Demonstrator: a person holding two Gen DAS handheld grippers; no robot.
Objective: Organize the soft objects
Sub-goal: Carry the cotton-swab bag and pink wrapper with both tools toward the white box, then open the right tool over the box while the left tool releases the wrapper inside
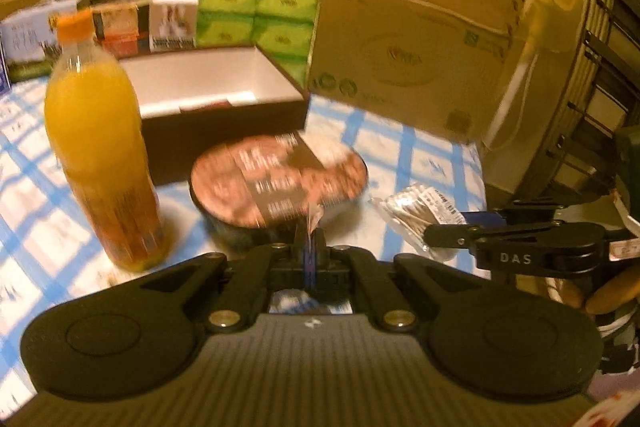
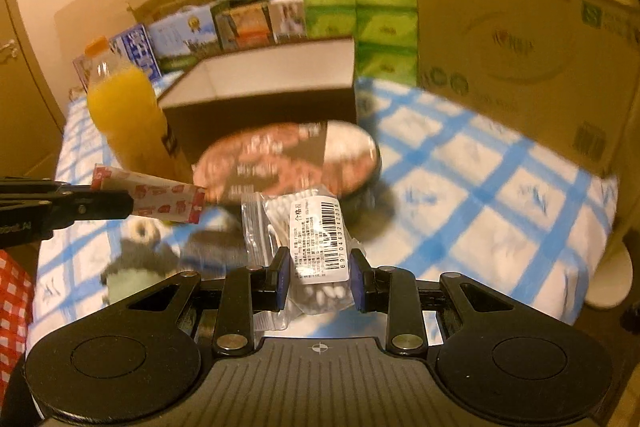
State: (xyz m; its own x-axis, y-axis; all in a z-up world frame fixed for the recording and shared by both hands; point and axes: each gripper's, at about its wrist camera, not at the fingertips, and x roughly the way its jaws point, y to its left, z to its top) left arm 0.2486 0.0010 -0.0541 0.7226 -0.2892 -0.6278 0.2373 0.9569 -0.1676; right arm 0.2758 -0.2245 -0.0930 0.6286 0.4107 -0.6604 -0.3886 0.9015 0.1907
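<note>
Blue-checked cloth covers the cluttered table. Left gripper pinches a thin red sachet; right gripper clamps the cotton-swab bag, both near the round tub. With so slim an edge held, the sachet could slip, or either load could clip the juice bottle.

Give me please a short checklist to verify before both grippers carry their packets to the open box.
1. Right gripper holds the zip bag of cotton swabs: ok, pads press on both sides.
2. Left gripper shut on the red-printed sachet: ok, but it pinches only one end.
3. Both packets lifted off the checked tablecloth: ok.
4. Open box has free space: ok, its white inside is mostly bare.
5. Path to the box: not ok, the orange juice bottle and round food tub stand before it.
6. Plush toy remaining on the cloth: cannot tell, blurred.
</note>
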